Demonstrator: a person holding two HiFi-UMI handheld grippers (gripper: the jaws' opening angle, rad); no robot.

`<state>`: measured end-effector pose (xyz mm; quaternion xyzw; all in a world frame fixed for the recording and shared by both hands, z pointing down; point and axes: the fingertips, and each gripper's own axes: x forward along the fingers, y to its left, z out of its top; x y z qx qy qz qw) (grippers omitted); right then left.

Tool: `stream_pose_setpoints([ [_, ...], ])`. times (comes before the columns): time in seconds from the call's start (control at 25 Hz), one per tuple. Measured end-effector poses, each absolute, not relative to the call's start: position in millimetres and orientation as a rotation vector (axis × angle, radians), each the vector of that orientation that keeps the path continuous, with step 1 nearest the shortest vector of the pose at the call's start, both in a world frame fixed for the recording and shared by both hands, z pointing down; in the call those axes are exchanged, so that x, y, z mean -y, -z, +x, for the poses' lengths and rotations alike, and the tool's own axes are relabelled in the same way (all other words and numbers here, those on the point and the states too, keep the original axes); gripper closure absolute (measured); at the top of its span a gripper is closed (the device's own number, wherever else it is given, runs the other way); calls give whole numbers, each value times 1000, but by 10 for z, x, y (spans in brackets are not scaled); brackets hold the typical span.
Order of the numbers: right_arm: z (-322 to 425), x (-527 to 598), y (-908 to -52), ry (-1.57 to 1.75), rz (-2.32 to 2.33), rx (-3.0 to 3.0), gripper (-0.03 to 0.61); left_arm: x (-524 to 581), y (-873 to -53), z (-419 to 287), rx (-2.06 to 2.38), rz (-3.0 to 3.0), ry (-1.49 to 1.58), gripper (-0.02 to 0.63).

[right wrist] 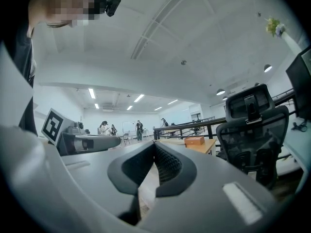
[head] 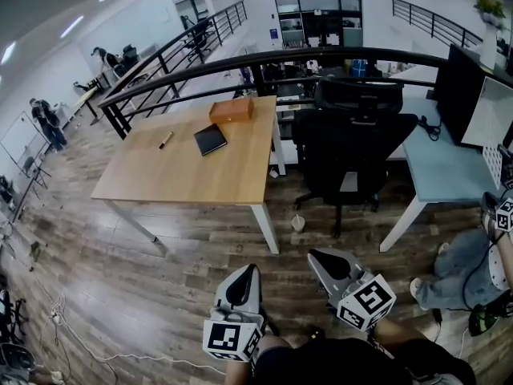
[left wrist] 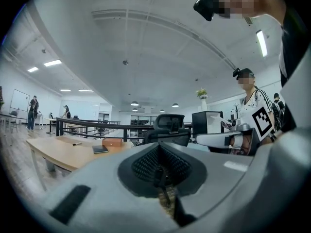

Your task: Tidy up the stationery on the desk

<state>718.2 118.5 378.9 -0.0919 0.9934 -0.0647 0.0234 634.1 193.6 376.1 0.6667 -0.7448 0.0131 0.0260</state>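
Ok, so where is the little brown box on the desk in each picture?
Head view: the brown box sits at the far edge of the wooden desk, upper middle of the picture.
Left gripper view: the box is small, left of centre, low down.
Right gripper view: the box is right of centre, on the desk's corner.
Shared landmark: the black office chair, right of the box in all three.

Open floor (head: 160, 295) reaches desk (head: 184, 175) (chair (head: 353, 143) stands beside).
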Motion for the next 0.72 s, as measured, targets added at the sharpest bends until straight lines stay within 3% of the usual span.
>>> stream_pose_setpoints([
  [0.72,6783,-1052,-3749,230,-331,-3059,566,-1718,-3727,5916,2263,2105,-39,618],
])
